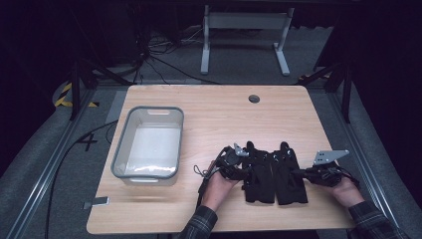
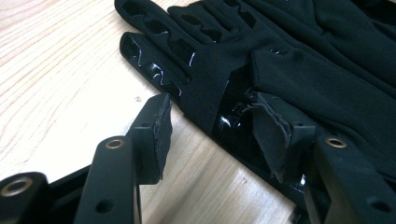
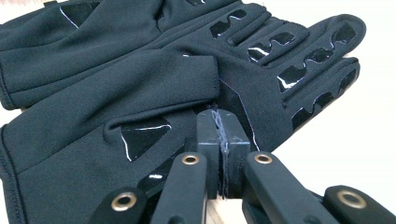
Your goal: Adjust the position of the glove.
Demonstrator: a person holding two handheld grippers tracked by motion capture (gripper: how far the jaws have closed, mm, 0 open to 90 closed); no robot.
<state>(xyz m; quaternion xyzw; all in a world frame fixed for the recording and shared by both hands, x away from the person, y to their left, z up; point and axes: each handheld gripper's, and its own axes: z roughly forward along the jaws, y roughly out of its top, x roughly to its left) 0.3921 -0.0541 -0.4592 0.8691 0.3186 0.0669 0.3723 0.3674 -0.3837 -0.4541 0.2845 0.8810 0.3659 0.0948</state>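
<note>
Two black gloves lie side by side, fingers pointing away, near the table's front edge: the left glove [image 1: 259,174] and the right glove [image 1: 290,177]. My left gripper [image 1: 244,172] sits at the left glove's outer edge. In the left gripper view it [image 2: 212,112] is open, one pad over bare wood, the other over the left glove [image 2: 289,56], with the glossy edge between them. My right gripper [image 1: 297,173] is at the right glove's outer edge. In the right gripper view it [image 3: 218,122] is shut, pads together, tips against the right glove [image 3: 140,84] below its folded thumb. No fabric shows between the pads.
A clear grey-rimmed plastic bin [image 1: 119,149] stands on the left part of the wooden table [image 1: 214,114]. A round cable hole [image 1: 254,98] is at the back middle. A small grey tag [image 1: 97,202] lies at the front left corner.
</note>
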